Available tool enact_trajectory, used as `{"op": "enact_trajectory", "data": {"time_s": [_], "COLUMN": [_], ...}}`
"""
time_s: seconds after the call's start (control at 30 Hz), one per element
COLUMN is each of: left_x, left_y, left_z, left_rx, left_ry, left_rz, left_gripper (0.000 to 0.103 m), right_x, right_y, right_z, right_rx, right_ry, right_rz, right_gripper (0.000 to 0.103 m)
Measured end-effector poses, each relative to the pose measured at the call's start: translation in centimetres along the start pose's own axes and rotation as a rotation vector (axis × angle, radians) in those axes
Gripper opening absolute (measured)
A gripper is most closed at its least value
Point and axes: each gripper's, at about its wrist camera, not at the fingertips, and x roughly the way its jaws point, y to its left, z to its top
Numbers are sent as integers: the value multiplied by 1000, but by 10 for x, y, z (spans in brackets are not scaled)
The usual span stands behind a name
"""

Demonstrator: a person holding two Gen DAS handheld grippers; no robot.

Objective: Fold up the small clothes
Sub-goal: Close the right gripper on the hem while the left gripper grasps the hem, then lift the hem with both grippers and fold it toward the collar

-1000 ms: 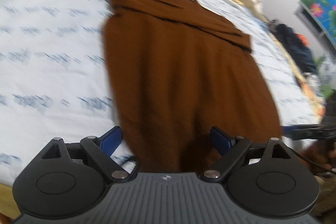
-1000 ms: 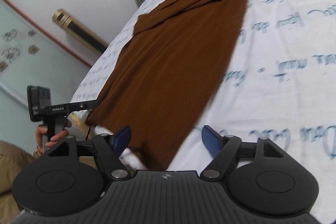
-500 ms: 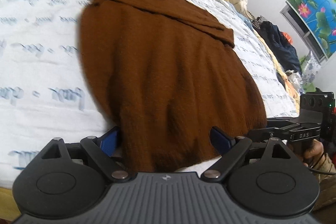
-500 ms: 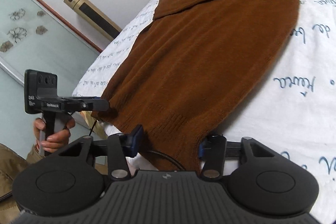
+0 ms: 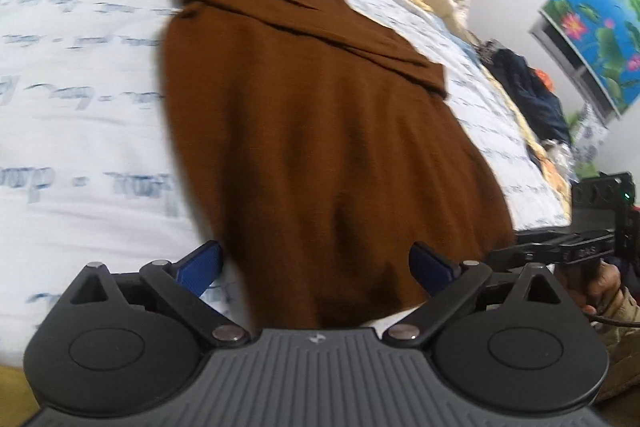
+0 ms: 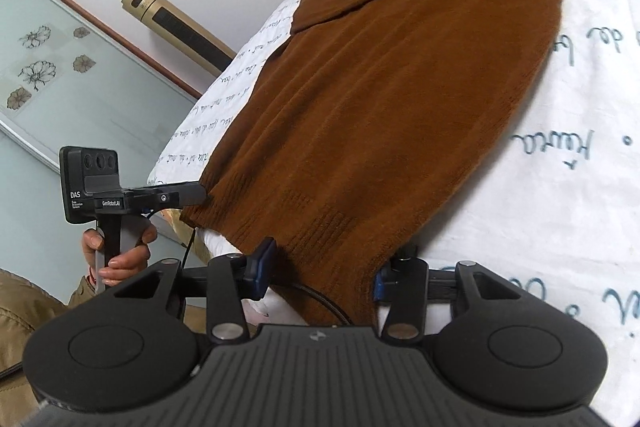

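1. White bed sheet (image 5: 80, 115) with blue writing covers the bed, and my brown sweater (image 5: 320, 131) lies flat on it, neck end far from me, bottom edge hanging a little over the near side.
2. Both sleeves look folded across the top already, so I think the next fold brings the bottom edge up to the neck.
3. My left gripper (image 5: 316, 265) sits at the bottom edge with its blue fingers (image 5: 200, 265) spread wide, one on each side of the cloth. It holds nothing.
4. My right gripper (image 6: 320, 273) is at the other bottom corner. Its fingers (image 6: 262, 267) are closer together with the ribbed edge between them, but they do not look pinched tight on it.
5. I am at the two corners so the edge can lift evenly.
6. A black cable (image 6: 320, 301) runs just under the sweater edge near my right gripper and could snag.
7. A pile of clothes (image 5: 520, 75) lies along the far side of the bed, well away from the sweater.
8. A gold tower fan (image 6: 180, 23) stands by the wall.
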Motion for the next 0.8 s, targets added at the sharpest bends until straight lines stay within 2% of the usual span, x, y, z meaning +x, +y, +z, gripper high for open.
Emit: {"op": "enact_trajectory", "data": {"time_s": [0.07, 0.1, 0.13, 0.17, 0.2, 0.23, 0.27, 0.3, 0.33, 0.37, 0.57, 0.7, 0.8], "left_x": [4, 6, 7, 7, 7, 7, 8, 9, 9, 8, -14, -27, -25], "left_y": [-5, -7, -7, -8, -7, -5, -1, 5, 8, 6, -25, -44, -55], "left_z": [0, -1, -1, -1, -1, 0, 1, 2, 3, 3, 16, 36, 50], "left_rx": [5, 3, -2, -5, -7, -21, -53, -96, -117, -113, 14, 101, 155], "left_ry": [3, 0, -4, -4, -6, 0, 15, 25, 25, 20, -49, -113, -134], "left_rz": [-29, -40, -41, -32, -4, 12, 5, -15, -21, -8, 44, 60, 87], "left_gripper": [100, 96, 82, 73, 51, 37, 23, 18, 16, 15, 15, 14, 15], "right_x": [4, 6, 8, 10, 11, 12, 12, 12, 11, 10, 0, -13, -22], "right_y": [3, 5, 7, 9, 10, 13, 15, 17, 18, 19, 23, 32, 37], "right_z": [1, 2, 2, 2, 2, 2, 2, 3, 3, 3, 10, 27, 43], "right_rx": [-10, -13, -17, -23, -32, -44, -56, -67, -76, -83, -102, -134, -174], "right_ry": [3, 3, 2, 1, 1, 0, -1, -2, -2, -3, -30, -102, -166], "right_rz": [0, -1, -2, -4, -8, -17, -30, -48, -68, -84, -70, -51, -65], "right_gripper": [49, 49, 49, 49, 49, 47, 42, 37, 28, 23, 19, 18, 18]}}
